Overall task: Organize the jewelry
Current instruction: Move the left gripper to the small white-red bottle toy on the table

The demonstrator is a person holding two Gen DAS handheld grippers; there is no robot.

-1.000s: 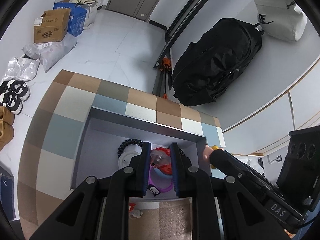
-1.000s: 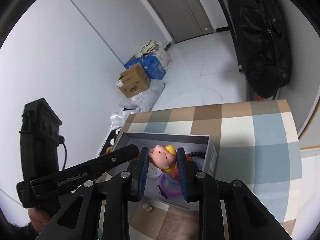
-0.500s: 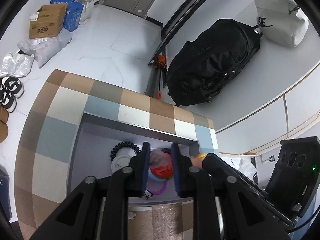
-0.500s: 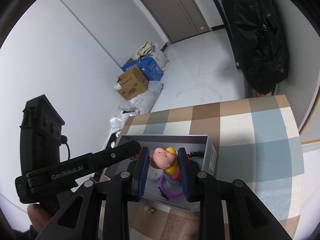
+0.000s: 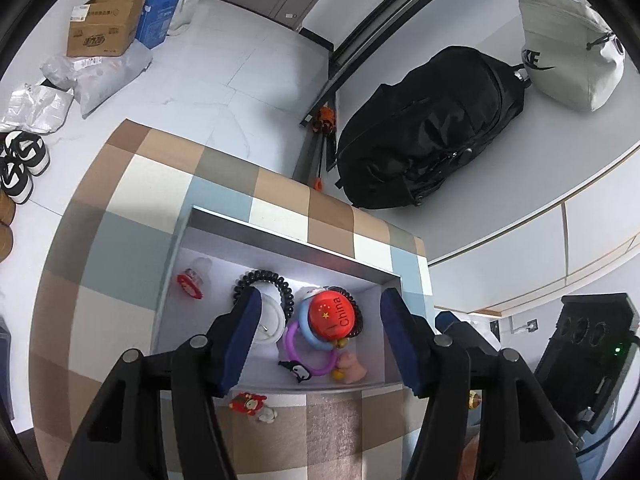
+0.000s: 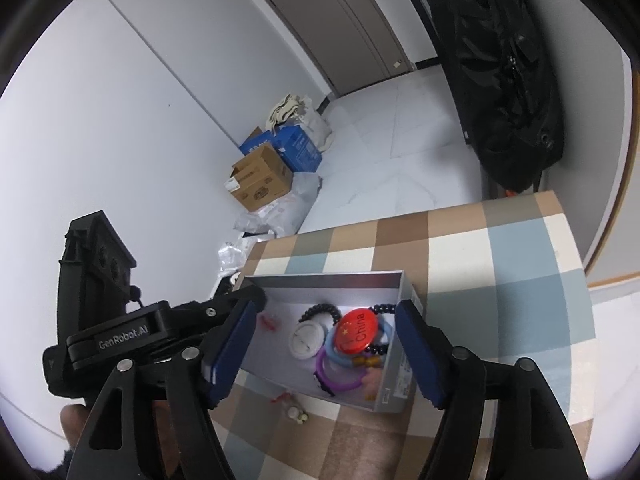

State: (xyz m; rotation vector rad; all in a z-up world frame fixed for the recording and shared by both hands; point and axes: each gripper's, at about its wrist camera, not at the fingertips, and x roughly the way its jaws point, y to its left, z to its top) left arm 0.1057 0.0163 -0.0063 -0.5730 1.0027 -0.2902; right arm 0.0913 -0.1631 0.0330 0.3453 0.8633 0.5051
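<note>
Both sets of tongs have just let go! The left tongs (image 5: 320, 332) now stand wide with nothing between the blue pads, where half a second ago they pinched a red item over the box. The right tongs (image 6: 324, 344) are spread wide too, and the little pink-faced, yellow-capped figure they carried a moment ago is gone from their grip.

Look down into the shallow grey cardboard box (image 5: 288, 236), lower centre of the left view, on the checked brown, blue and cream tabletop (image 5: 120, 248). The round red badge with yellow stars and "China" lettering (image 5: 331, 314) lies face up on the pile, overlapping a pale blue ring (image 5: 310, 330) and a purple plastic ring (image 5: 308, 350). Beside them sit a white round disc (image 5: 272, 322) and a black coiled hair tie (image 5: 264, 278). A small pink figure (image 5: 352, 369) rests in the box's lower right corner, likely the right side's delivery. A red-rimmed clear trinket (image 5: 190, 282) lies apart at the box's left.

So two more pieces look stowed. Still outside the box, on the tabletop just below its near wall: a small red charm (image 5: 245, 402) with a pale bead cluster (image 5: 267, 414). That looks like the next pickup.
</note>
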